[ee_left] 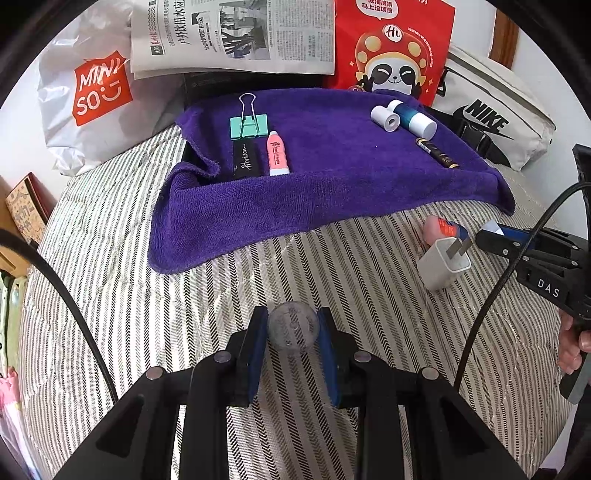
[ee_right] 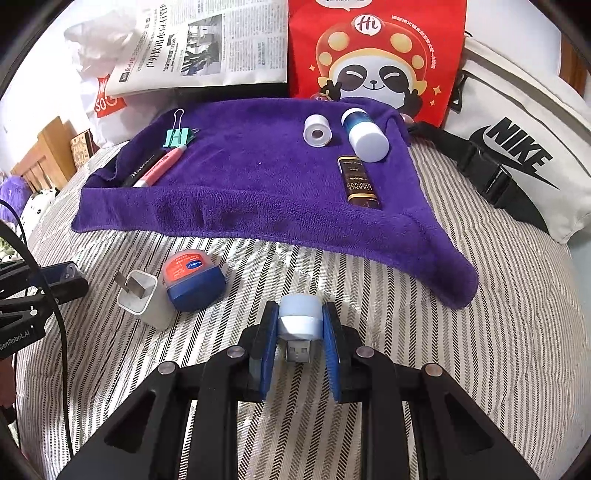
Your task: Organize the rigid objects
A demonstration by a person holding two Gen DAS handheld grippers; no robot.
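Nearest the left wrist camera, the left gripper (ee_left: pixel 293 332) pinches a small clear round lid-like disc (ee_left: pixel 293 329) between its blue pads, just short of the near edge of the purple towel (ee_left: pixel 325 177); what the disc is cannot be made out. In the right wrist view, the right gripper (ee_right: pixel 300 325) clamps a pale blue USB night light (ee_right: pixel 298 319), metal plug toward the camera, also short of the towel's near edge.

Only the right view shows the blue Vaseline jar (ee_right: pixel 192 282) with its orange label clearly; it touches the white charger plug (ee_right: pixel 144 297), both on the striped bedding in front of the towel. In the left view the jar is half hidden behind the charger.

On the towel's left part lie a green binder clip (ee_left: pixel 248 123), a black Horizon bar (ee_left: pixel 246 162) and a pink tube (ee_left: pixel 277 154). On its right part lie a white tape roll (ee_right: pixel 317 132), a blue-and-white bottle (ee_right: pixel 364 134) and a dark Grand Reserve stick (ee_right: pixel 358 184), whose label reads only in the right view.

Behind the towel stand a newspaper (ee_left: pixel 232 33), a red panda bag (ee_right: pixel 373 55), a Nike pouch (ee_right: pixel 517 147) and a Miniso bag (ee_left: pixel 96 92), all cut off at the frame edges.
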